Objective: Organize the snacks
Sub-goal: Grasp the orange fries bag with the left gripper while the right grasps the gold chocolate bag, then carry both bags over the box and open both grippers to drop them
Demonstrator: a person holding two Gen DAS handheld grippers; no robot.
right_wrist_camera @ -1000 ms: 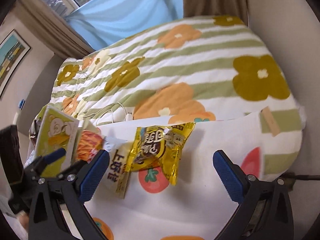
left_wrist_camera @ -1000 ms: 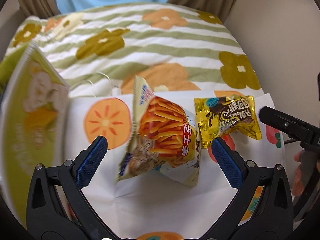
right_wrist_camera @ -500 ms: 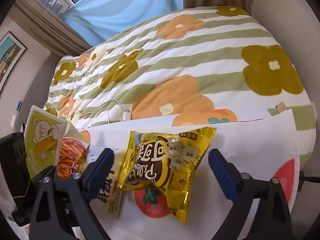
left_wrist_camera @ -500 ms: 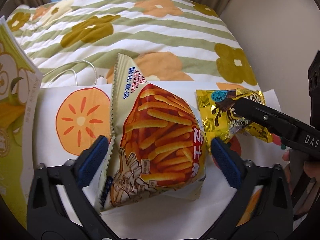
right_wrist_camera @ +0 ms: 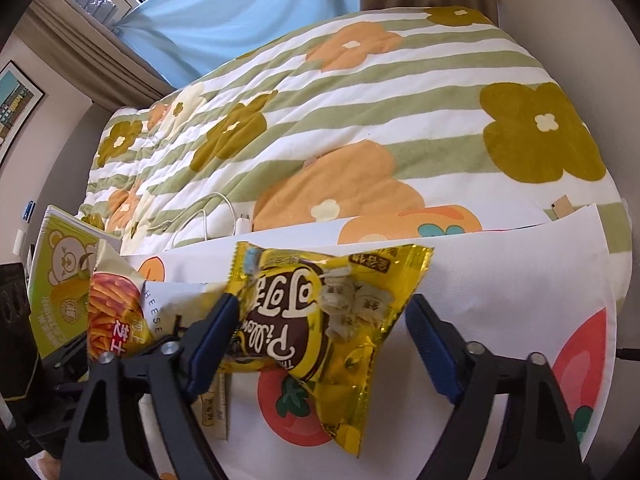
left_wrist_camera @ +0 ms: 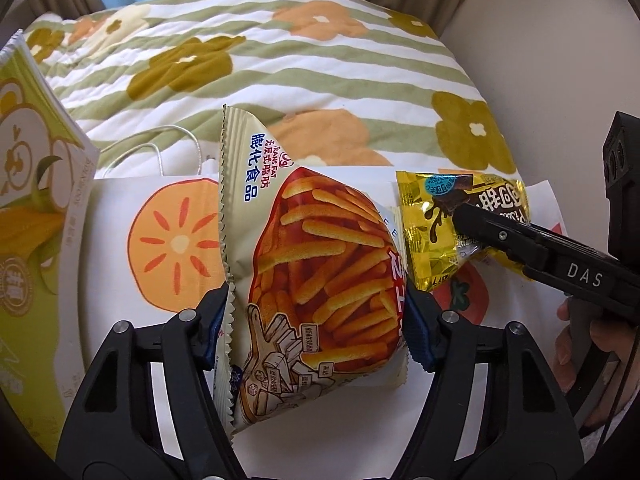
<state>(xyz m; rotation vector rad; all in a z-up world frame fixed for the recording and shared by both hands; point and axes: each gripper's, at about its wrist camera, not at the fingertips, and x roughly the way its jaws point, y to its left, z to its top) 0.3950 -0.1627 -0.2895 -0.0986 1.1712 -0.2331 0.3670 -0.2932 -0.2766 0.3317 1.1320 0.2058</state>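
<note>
Behind the work area lies a bed with a striped, flower-printed quilt (right_wrist_camera: 360, 120), and a white fruit-printed cloth (left_wrist_camera: 168, 240) is spread over its near edge as the sorting surface. A white cable (left_wrist_camera: 160, 152) rests on the quilt just beyond the cloth.

Left hand-held gripper (left_wrist_camera: 316, 324): its jaws stand on either side of the cheese-stick snack bag (left_wrist_camera: 316, 264), pads touching the bag's two edges. It appears to be clamping the bag, though the contact on the right pad is partly hidden, so a firm hold is a judgement. The bag stands on the cloth, puffed, which suits a grip across its width.

Right hand-held gripper (right_wrist_camera: 320, 344): jaws spread, not clenched. The yellow chocolate snack packet (right_wrist_camera: 332, 320) lies between them on the cloth; the left pad touches the packet edge, the right pad stands apart from it. The packet lies just beside the cheese-stick bag.

A green bear-printed box (left_wrist_camera: 28, 200) stands upright at the left edge of the cloth, probably a further item in the set.
</note>
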